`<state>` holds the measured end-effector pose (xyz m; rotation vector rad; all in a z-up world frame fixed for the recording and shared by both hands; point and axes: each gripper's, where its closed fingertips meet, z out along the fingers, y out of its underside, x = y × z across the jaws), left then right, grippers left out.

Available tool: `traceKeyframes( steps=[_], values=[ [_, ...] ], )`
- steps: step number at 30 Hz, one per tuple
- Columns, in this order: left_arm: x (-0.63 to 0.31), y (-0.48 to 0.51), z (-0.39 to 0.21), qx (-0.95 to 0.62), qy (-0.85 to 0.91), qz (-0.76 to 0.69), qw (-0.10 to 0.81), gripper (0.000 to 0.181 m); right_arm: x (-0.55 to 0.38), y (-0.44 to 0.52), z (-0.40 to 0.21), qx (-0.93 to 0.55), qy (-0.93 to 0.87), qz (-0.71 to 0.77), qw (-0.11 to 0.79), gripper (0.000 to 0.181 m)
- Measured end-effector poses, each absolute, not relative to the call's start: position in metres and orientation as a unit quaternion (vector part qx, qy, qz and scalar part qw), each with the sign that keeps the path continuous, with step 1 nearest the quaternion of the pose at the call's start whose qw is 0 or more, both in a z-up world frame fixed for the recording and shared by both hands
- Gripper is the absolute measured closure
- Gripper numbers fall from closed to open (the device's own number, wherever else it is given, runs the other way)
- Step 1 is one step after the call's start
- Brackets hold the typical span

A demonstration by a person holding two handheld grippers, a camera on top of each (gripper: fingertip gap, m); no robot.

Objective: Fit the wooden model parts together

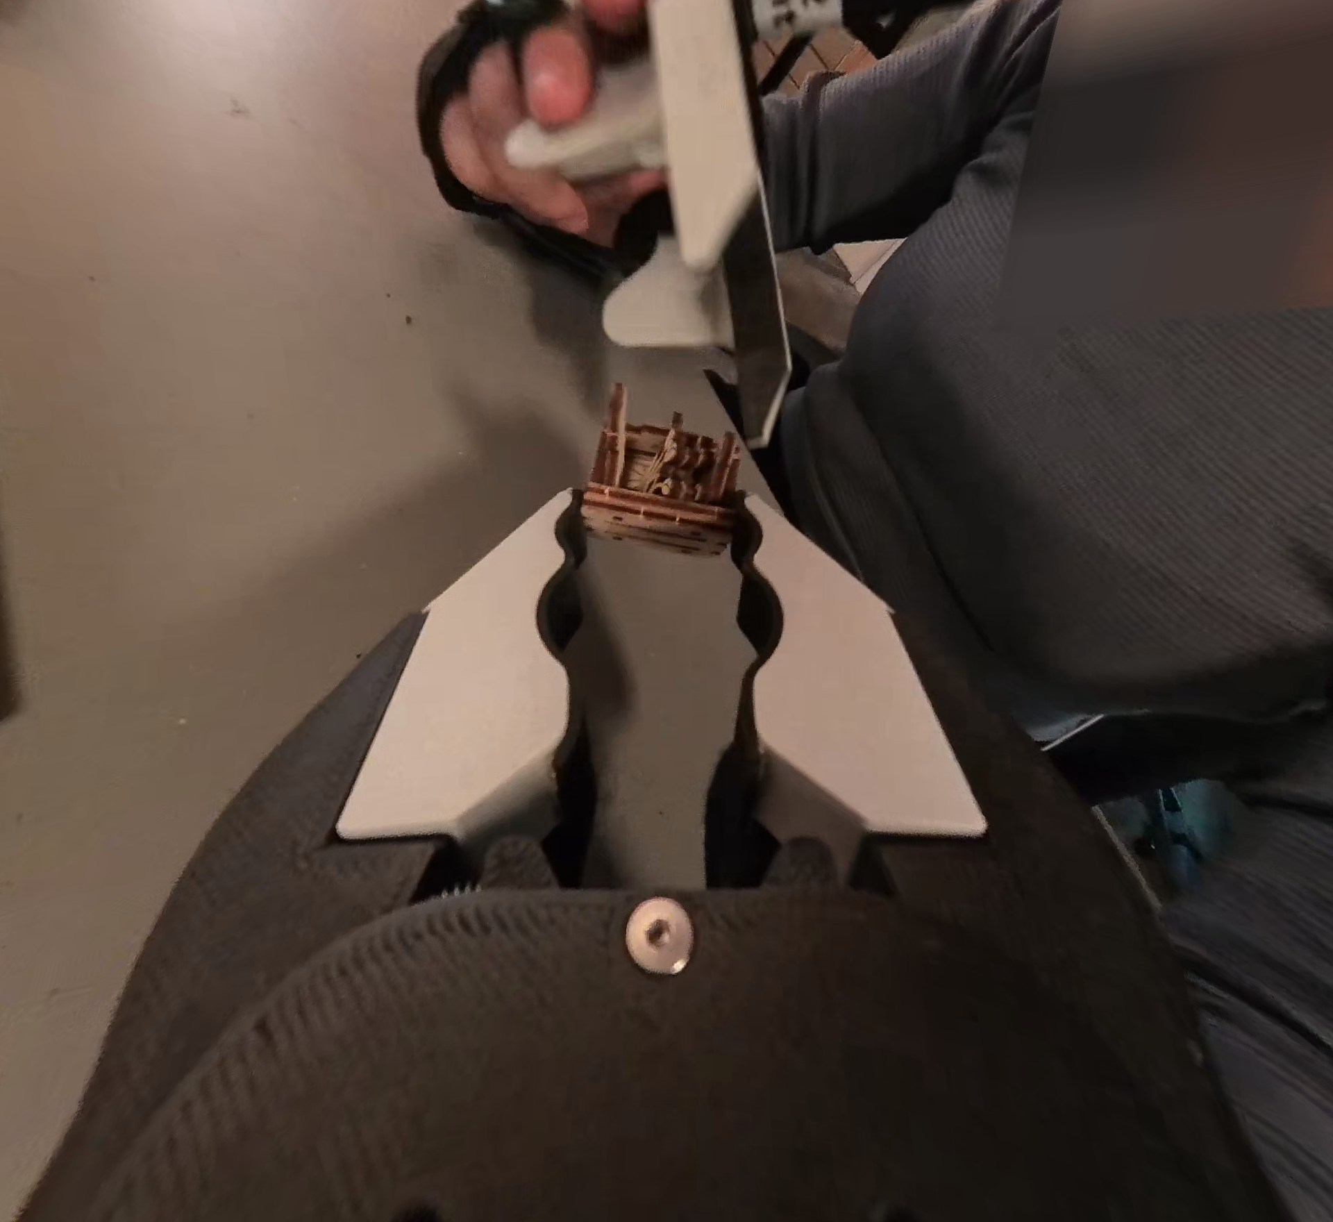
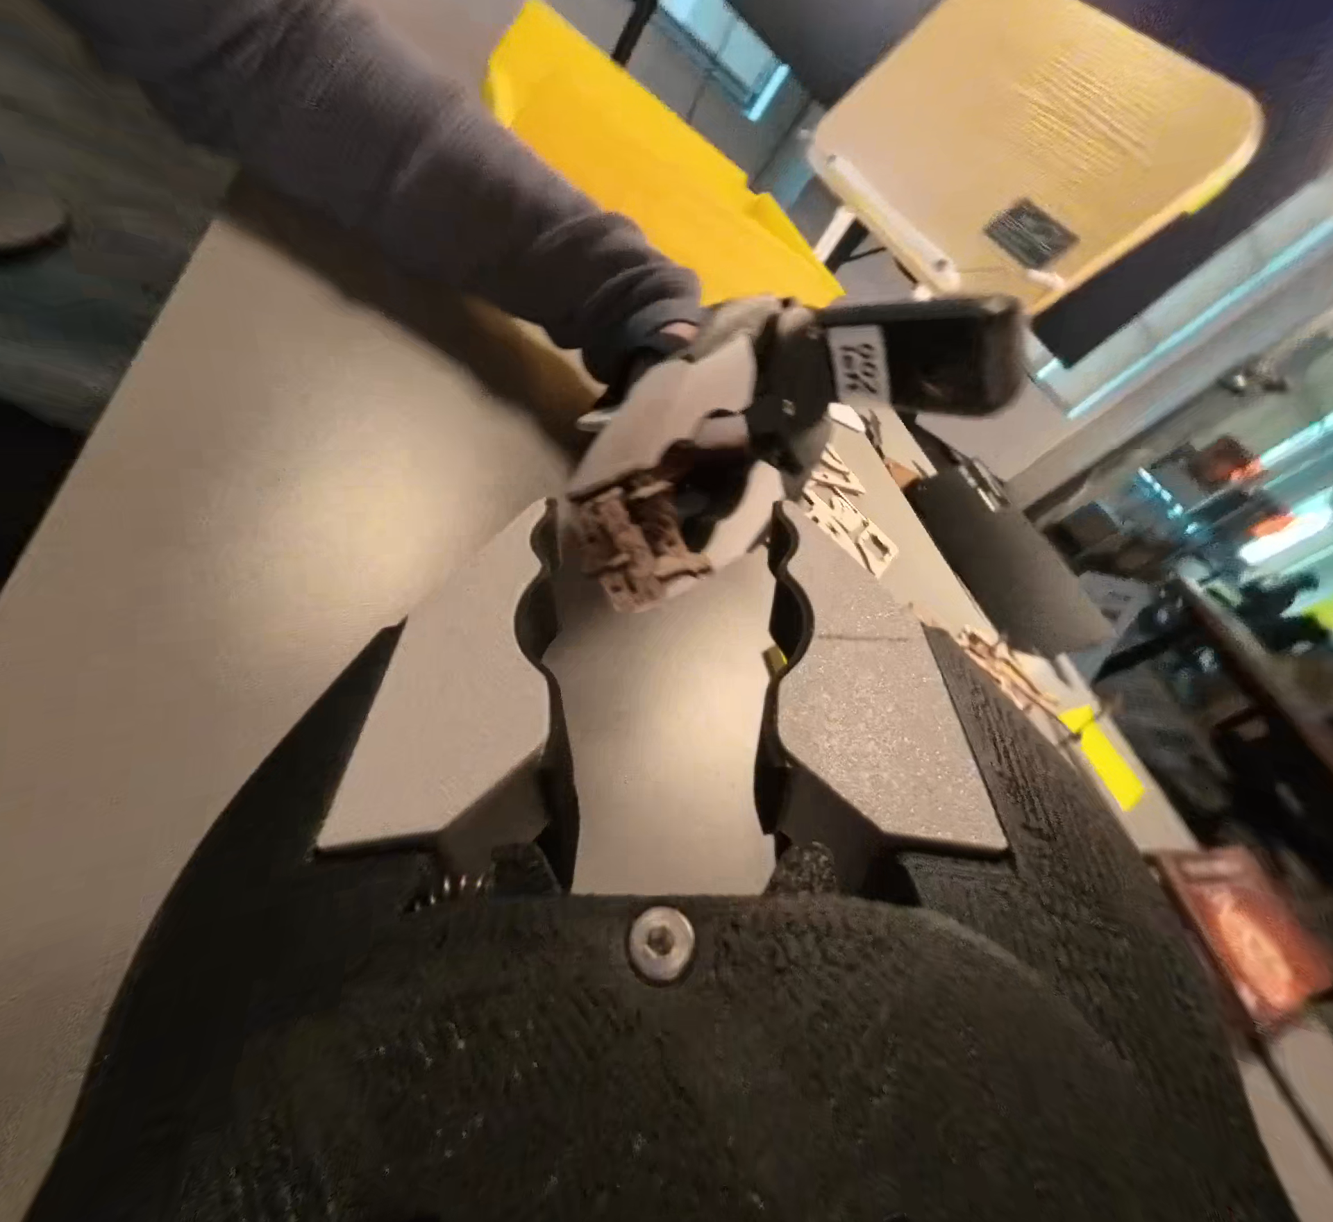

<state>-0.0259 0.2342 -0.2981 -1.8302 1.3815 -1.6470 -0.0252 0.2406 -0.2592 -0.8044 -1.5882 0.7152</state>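
Observation:
A small brown wooden model [image 1: 660, 488], a box-like assembly with upright slats, is clamped between the tips of my left gripper [image 1: 660, 520] and held above the grey table [image 1: 216, 394]. My right gripper [image 1: 763, 419], held by a gloved hand [image 1: 534, 127], comes in from above with its fingertip just beside the model's right end. In the right wrist view my right gripper [image 2: 663, 524] is open and empty. The model [image 2: 635, 570] sits just past its tips, near the left finger, gripped by the left gripper [image 2: 671, 502].
Pale wooden sheets with cut-out parts [image 2: 847, 509] and loose wooden pieces [image 2: 999, 653] lie on the table [image 2: 216, 502] to the right. Yellow notes [image 2: 1103, 754], a reddish box [image 2: 1248, 935], a yellow sheet [image 2: 635, 163] and a chair [image 2: 1031, 120] lie beyond. The person's torso [image 1: 1082, 502] is close. My left and right fingertips are right by each other.

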Motion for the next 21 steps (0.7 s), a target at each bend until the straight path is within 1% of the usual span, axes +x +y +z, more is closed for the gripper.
traceKeyframes(
  steps=[6, 13, 21],
  values=[
    [-0.025, 0.235, -0.299, -0.645, 0.477, -0.576, 0.154, 0.142, -0.035, 0.221, -0.280, -0.315, -0.725, 0.250, 0.559, 0.121],
    [-0.026, 0.233, -0.299, -0.641, 0.480, -0.579, 0.152, 0.141, -0.037, 0.225, -0.293, -0.353, -0.733, 0.269, 0.516, 0.122],
    [-0.027, 0.231, -0.297, -0.634, 0.483, -0.586, 0.146, 0.142, -0.037, 0.226, -0.295, -0.347, -0.738, 0.253, 0.520, 0.125]
  ],
)
